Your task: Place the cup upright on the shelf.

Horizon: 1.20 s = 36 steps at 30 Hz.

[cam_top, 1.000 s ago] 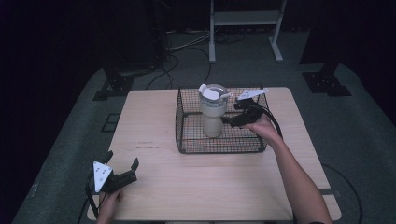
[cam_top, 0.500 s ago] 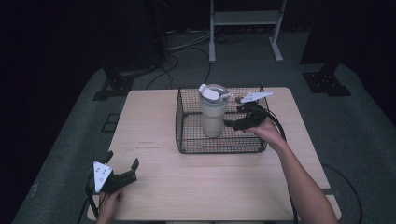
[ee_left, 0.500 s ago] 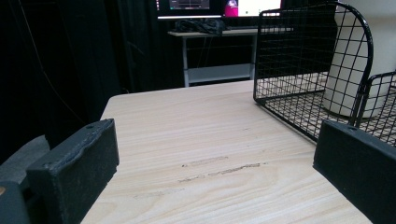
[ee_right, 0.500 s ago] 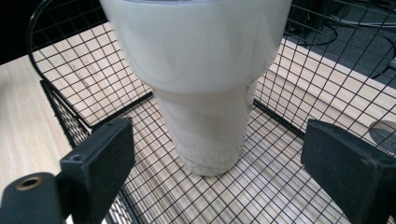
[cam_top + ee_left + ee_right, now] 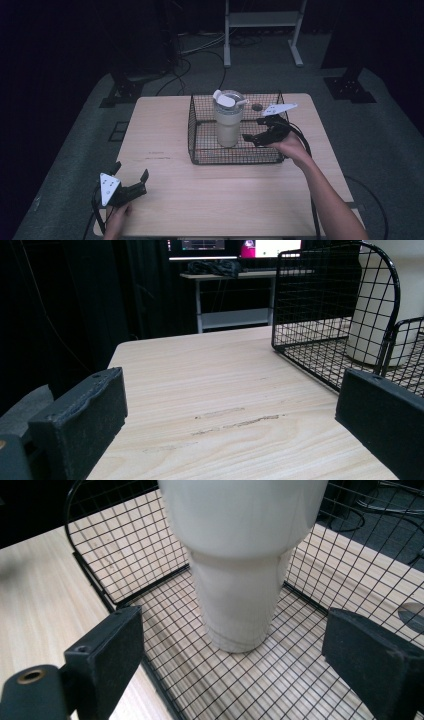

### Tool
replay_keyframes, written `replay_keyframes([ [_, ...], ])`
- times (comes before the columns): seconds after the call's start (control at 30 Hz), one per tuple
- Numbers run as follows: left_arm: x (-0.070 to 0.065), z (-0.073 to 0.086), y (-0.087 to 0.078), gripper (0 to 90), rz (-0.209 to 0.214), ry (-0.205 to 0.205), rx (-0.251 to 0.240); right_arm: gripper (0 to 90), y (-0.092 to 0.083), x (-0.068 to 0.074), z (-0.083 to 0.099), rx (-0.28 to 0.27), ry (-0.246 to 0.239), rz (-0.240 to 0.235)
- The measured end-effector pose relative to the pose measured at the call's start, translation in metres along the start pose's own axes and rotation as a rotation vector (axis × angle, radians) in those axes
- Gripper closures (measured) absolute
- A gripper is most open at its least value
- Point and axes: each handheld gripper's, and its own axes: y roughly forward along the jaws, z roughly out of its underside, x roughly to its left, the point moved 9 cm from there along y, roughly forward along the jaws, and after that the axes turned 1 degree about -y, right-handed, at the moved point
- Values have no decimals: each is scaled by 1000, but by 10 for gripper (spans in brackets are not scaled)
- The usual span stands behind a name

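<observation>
Closest to me, at the lower left of the high view, the left tool [image 5: 131, 181] sits low over the pale wooden surface [image 5: 165, 135] with its jaws spread wide and nothing between them. It has not shifted from where it was a second ago. Its own view looks across bare wood grain toward the basket [image 5: 330, 315] at the upper right of the frame, the tumbler [image 5: 385, 300] pale behind the mesh.

Farther in, at the middle right of the high view, the right tool [image 5: 253, 135] reaches over the basket's right wall, its jaws parted and holding nothing. A second ago it was tight against the tumbler's side near the top; now it has drawn back a little to the right and lower, so a gap shows between it and the tumbler. In its own view the two black jaws stand wide at the lower left and lower right, and the tumbler [image 5: 240, 560] rises between them but farther on, not touched by either.

The black wire basket [image 5: 200, 150] rests on the far half of the surface. It holds the one cream tumbler [image 5: 228, 122], upright on the mesh floor toward the back left, with a clear lid and a white flap on top.

A small dark round thing [image 5: 257, 106] lies just behind the basket.
</observation>
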Motion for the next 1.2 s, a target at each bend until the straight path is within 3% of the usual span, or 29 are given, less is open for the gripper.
replay_keyframes([
  [1.2, 0, 0, 0, 0, -4, 0, 1, 93, -44, 23, 37, -30, -7, -28],
])
